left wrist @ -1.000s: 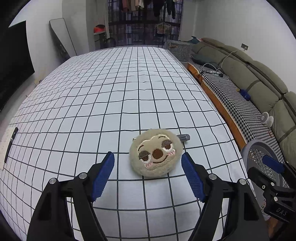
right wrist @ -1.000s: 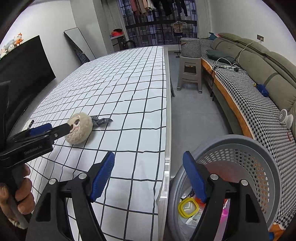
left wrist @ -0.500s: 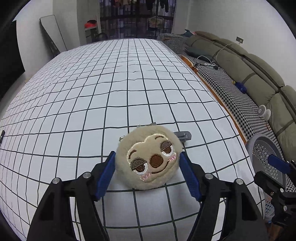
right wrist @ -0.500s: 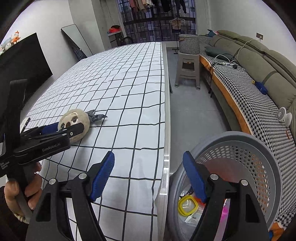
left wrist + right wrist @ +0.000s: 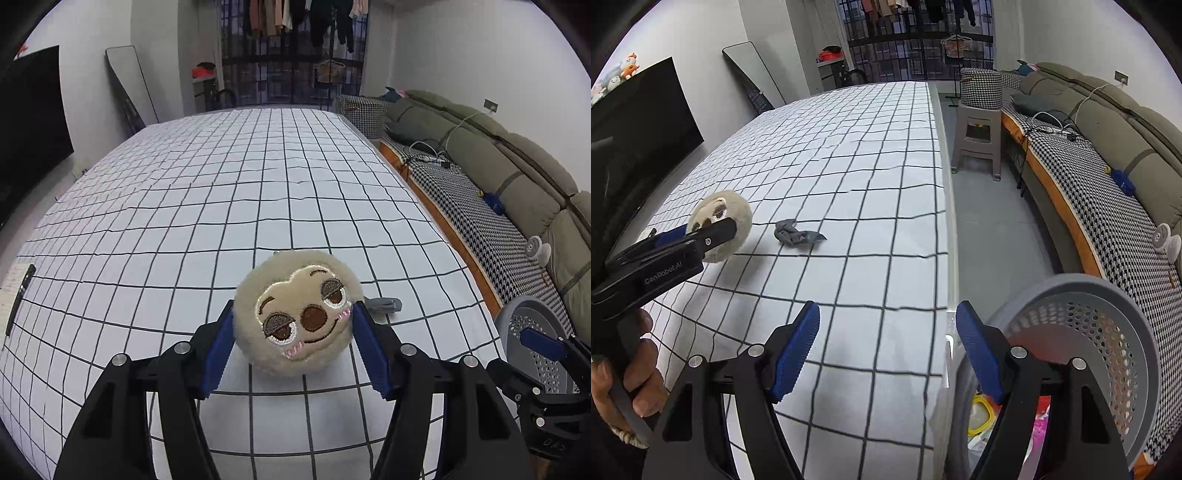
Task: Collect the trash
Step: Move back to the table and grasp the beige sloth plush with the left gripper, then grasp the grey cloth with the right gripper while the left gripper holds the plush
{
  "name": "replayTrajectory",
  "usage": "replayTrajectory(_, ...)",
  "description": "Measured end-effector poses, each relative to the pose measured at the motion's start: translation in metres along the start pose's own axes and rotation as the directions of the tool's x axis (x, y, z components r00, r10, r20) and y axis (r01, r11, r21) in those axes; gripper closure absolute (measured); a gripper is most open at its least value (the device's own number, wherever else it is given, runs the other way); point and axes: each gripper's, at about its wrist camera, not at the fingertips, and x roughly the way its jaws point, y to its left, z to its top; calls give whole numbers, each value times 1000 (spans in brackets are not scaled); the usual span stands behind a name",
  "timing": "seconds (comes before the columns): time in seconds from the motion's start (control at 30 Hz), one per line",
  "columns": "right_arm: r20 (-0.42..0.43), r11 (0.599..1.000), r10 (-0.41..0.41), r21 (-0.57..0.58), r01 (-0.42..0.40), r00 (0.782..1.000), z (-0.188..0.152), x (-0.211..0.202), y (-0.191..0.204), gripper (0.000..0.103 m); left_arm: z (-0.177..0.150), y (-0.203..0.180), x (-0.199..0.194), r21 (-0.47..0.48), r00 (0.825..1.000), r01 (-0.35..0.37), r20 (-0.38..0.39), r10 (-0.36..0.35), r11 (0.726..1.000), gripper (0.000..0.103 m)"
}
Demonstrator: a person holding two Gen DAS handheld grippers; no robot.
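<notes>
— While the left gripper [image 5: 295, 345] is pointing down at the checked cloth [image 5: 258, 192], what is sitting between its ribbed blue pads [image 5: 218, 350]?

— A round, fuzzy beige plush sloth face [image 5: 299, 314] with embroidered eyes and a brown nose. The jaws have just been closing, and both pads are now pressing into its furry sides, so it is being gripped. In the right wrist view it is looking tilted up off the cloth.

— And the crumpled thing beside it?

— A small grey rag [image 5: 798, 236], wrinkled and bunched, is lying on the white, black-lined cloth just beside the plush, not touching it.

— What is the right gripper [image 5: 888, 349] doing?

— Its jaws are standing apart with nothing between them, hanging over the table's edge. Just right of it, a round grey perforated plastic basket [image 5: 1115, 332] is holding a yellow ring-shaped piece and bright scraps.
</notes>
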Motion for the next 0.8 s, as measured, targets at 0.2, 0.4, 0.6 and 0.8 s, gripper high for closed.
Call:
replayTrajectory(0.2,-8,996,40,-85,-40,999,27,19,24,30,9,25,-2,-62,998,-64,7,64,996,43)
replayTrajectory(0.4,-50,985,75,-153,-82,996,48,47,47,30,14,48,-4,-114,994,-107,16,110,988,43)
replayTrajectory(0.6,-72,972,107,-200,-120,992,62,65,61,30,18,60,-2,-137,990,-137,12,139,981,43)
replayTrajectory(0.8,-88,958,101,-261,-121,991,72,82,74,30,16,70,-2,-163,988,-152,7,155,975,43)
